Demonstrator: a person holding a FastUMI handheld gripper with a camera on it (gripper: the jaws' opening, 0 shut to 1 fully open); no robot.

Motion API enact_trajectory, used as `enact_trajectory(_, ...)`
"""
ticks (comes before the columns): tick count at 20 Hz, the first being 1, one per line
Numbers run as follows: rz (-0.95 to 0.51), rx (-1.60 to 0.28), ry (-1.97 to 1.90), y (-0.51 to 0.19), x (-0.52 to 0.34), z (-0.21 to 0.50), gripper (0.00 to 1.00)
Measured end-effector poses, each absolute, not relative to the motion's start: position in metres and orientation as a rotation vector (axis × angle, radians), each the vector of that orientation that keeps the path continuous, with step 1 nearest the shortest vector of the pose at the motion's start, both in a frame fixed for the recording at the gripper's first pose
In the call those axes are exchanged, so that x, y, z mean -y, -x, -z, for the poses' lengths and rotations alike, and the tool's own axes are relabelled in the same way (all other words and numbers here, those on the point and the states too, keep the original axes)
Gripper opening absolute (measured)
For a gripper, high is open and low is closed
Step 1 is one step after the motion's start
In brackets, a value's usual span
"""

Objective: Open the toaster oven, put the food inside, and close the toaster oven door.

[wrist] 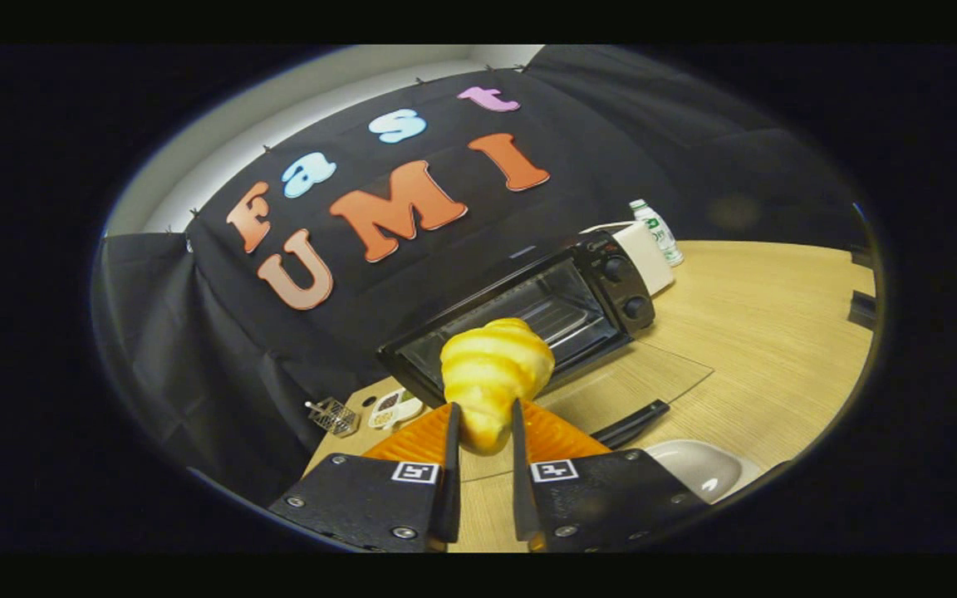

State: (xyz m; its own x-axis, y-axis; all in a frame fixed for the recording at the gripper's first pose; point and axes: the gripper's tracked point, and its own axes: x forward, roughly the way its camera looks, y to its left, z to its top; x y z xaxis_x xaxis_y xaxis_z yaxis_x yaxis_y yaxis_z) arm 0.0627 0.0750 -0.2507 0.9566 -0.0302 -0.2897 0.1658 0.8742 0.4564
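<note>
Two fingers (451, 465) of the hand-held gripper (483, 432) are pinched in on a croissant (495, 374), one on each side of its lower end, so it's clamped and lifted clear of the bench (761, 332). Most of the pastry sticks up and forward past the fingertips, a bit tilted, golden with pale stripes across it.

Straight beyond the croissant is the toaster oven (528, 320), black, sitting on the wooden bench with its back against the booth wall. Its glass door (636, 378) is folded all the way down and lies flat toward the gripper, with the dark door handle (632, 423) at the near edge, just off to the right of the fingers. You can see the wire rack inside the open cavity. The croissant's tip overlaps the oven's mouth in this shot, but I honestly can't tell how near it is to the opening.

Other stuff around: two knobs (624, 286) on the oven's right panel, a white box (645, 253) right behind that side, and a plastic bottle (657, 232) with a green label next to it. Left of the fingers there's a small wire basket (331, 415) and a little dish (394, 407) with something in it. A white bowl (703, 465) sits near the right finger.
</note>
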Motion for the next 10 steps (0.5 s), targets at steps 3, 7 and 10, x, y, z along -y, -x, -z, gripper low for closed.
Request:
enact_trajectory(3, 0.095, -0.295, -0.56, -0.092, -0.077, 0.259, 0.26)
enact_trajectory(7, 0.086, -0.29, -0.633, -0.126, -0.077, 0.265, 0.26)
enact_trajectory(10, 0.094, -0.314, -0.67, -0.146, -0.078, 0.278, 0.26)
